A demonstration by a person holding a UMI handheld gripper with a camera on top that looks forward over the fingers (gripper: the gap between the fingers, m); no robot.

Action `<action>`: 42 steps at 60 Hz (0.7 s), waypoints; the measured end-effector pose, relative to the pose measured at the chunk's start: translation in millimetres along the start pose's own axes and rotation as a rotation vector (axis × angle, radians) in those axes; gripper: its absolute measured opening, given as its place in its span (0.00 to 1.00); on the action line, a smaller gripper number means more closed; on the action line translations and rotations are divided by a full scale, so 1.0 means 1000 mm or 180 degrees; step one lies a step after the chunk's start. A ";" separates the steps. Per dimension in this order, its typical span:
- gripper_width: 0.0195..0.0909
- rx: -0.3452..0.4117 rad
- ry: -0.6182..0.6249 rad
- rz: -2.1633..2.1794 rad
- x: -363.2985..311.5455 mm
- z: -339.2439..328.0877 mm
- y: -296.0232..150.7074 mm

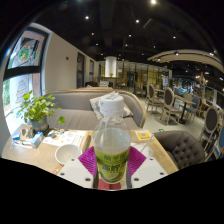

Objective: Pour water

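Observation:
A clear plastic water bottle (pixel 112 140) with a white cap and a green label stands upright between my gripper's (pixel 112 166) pink pads (pixel 87 160). Both fingers press against its sides, so the gripper is shut on it. The bottle appears held above the wooden table (pixel 30 153). A white bowl (pixel 68 153) sits on the table just left of the bottle, beside the left finger.
A potted green plant (pixel 37 110) stands at the table's far left, with a small book (pixel 28 139) before it. A small yellow item (pixel 143 135) lies right of the bottle. Sofas (pixel 75 100) and café chairs (pixel 160 102) fill the room beyond.

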State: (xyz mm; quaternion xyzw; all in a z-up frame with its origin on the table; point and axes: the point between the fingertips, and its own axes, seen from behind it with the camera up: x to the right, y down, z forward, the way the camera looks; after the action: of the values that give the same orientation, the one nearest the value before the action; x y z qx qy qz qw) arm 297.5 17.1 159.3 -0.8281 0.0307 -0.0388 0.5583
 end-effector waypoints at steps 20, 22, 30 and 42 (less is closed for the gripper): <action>0.25 -0.0222 -0.0137 0.0167 -0.011 0.031 0.079; 0.25 -0.0196 -0.0122 0.0166 -0.009 0.030 0.080; 0.28 -0.0183 -0.0085 0.0166 -0.010 0.029 0.079; 0.50 -0.0325 -0.0059 0.0187 -0.010 0.029 0.086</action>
State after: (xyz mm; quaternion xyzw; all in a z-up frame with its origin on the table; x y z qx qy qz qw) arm 289.9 13.0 68.8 -0.8546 0.0517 -0.0131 0.5165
